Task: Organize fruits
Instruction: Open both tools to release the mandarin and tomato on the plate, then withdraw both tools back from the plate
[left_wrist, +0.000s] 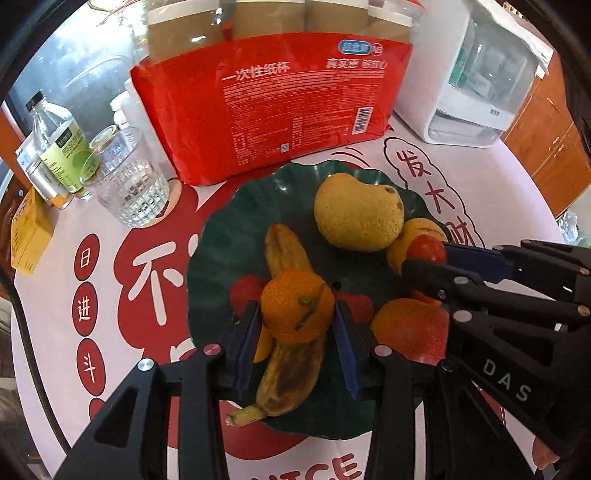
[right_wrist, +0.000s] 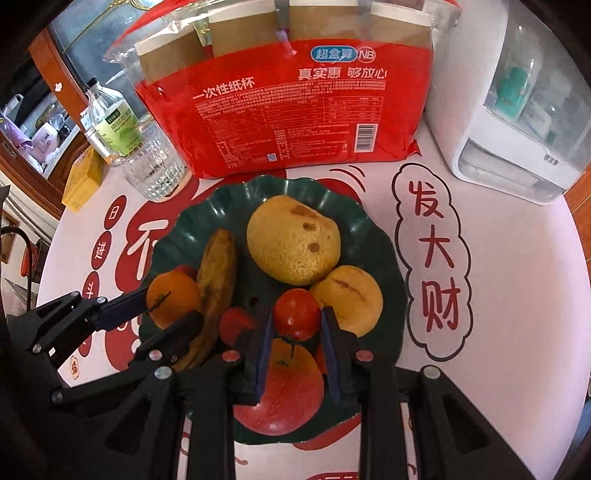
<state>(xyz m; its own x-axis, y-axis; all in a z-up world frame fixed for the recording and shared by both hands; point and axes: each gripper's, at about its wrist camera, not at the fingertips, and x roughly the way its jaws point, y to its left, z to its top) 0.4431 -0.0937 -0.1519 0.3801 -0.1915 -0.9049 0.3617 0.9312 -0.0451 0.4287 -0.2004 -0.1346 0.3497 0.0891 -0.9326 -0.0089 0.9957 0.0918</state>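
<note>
1. On the worktop (right_wrist: 517, 295), covered in a pink cloth with red lettering, sits a dark green scalloped plate (right_wrist: 384, 236) loaded with fruit.
2. Left gripper (left_wrist: 295, 325): blue pads either side of a small orange (left_wrist: 295, 306) that rests on a browned banana (left_wrist: 288, 362). Whether the pads press on the orange or stand just off it I cannot tell.
3. Right gripper (right_wrist: 297, 332): pinching a small red tomato (right_wrist: 297, 314) between its pads, over the plate, just above a red-and-orange apple (right_wrist: 284, 391).
4. Other fruit on the plate: a large rough yellow fruit (right_wrist: 293, 240) at the back, a smaller yellow-orange fruit (right_wrist: 349, 295) touching it at the right, and one more small red fruit (right_wrist: 236, 325) beside the banana.
5. Behind the plate: a red pack of paper cups (right_wrist: 288, 110), standing upright.
6. To its left: a clear glass tumbler (left_wrist: 129, 184), a bottle with a green label (left_wrist: 62, 147) and a yellow box (left_wrist: 29, 236).
7. Far right: a white appliance with a clear hood (right_wrist: 517, 122).
</note>
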